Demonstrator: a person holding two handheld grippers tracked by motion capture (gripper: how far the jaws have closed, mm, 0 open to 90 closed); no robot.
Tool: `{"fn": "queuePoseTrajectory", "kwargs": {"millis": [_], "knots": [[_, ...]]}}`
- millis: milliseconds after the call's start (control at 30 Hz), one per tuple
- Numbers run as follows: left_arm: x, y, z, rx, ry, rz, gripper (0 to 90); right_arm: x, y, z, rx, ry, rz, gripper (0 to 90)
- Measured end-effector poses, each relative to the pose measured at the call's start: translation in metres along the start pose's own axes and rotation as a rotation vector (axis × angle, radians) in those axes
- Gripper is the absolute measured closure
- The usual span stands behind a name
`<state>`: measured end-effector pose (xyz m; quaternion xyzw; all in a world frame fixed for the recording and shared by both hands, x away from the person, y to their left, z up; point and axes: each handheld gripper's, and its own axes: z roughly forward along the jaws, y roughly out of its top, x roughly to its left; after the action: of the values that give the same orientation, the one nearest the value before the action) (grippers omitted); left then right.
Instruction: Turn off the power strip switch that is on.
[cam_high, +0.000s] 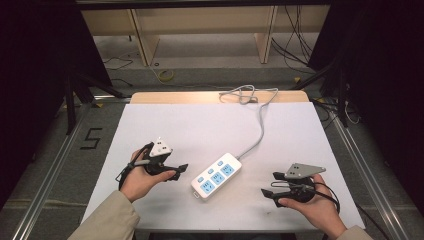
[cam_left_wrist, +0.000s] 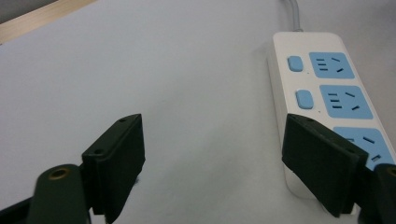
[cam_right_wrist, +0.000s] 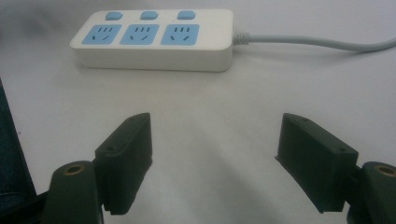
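A white power strip (cam_high: 216, 175) with three blue sockets and three blue switches lies near the middle of the white table, its grey cable (cam_high: 258, 131) running to the far edge. The left gripper (cam_high: 179, 171) is held just left of the strip, jaws open with nothing between them; its own view has the strip (cam_left_wrist: 327, 88) at the right, partly behind the right jaw. To the right of the strip, the right gripper (cam_high: 270, 185) is open and empty too, and the strip (cam_right_wrist: 154, 39) lies ahead of its jaws with the cable (cam_right_wrist: 317, 44) leading off right.
The cable ends in a loose coil (cam_high: 245, 93) at the table's far edge, on a wooden strip (cam_high: 150, 97). Wooden shelving (cam_high: 200, 30) and floor cables stand beyond. Metal rails (cam_high: 55, 165) flank the table, and a "5" mark (cam_high: 91, 138) lies at left.
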<state>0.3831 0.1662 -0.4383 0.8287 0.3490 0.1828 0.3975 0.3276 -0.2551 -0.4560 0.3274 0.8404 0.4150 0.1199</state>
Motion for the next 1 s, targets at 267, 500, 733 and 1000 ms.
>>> {"fn": "queuePoseTrajectory", "kwargs": {"millis": [267, 500, 733, 1000], "knots": [[-0.001, -0.010, -0.008, -0.022, 0.010, -0.004, 19.7, 0.000, 0.000, -0.001, -0.005, 0.000, 0.006, 26.6], [0.001, -0.022, -0.012, -0.014, 0.020, -0.007, 19.7, -0.001, 0.000, -0.001, -0.007, 0.003, 0.005, 26.3], [0.000, -0.030, -0.019, -0.020, 0.028, -0.009, 19.8, -0.001, -0.001, -0.001, -0.006, 0.003, 0.006, 26.2], [0.000, -0.039, -0.026, -0.013, 0.037, -0.008, 20.4, -0.002, -0.001, -0.001, -0.007, 0.001, 0.005, 26.0]]}}
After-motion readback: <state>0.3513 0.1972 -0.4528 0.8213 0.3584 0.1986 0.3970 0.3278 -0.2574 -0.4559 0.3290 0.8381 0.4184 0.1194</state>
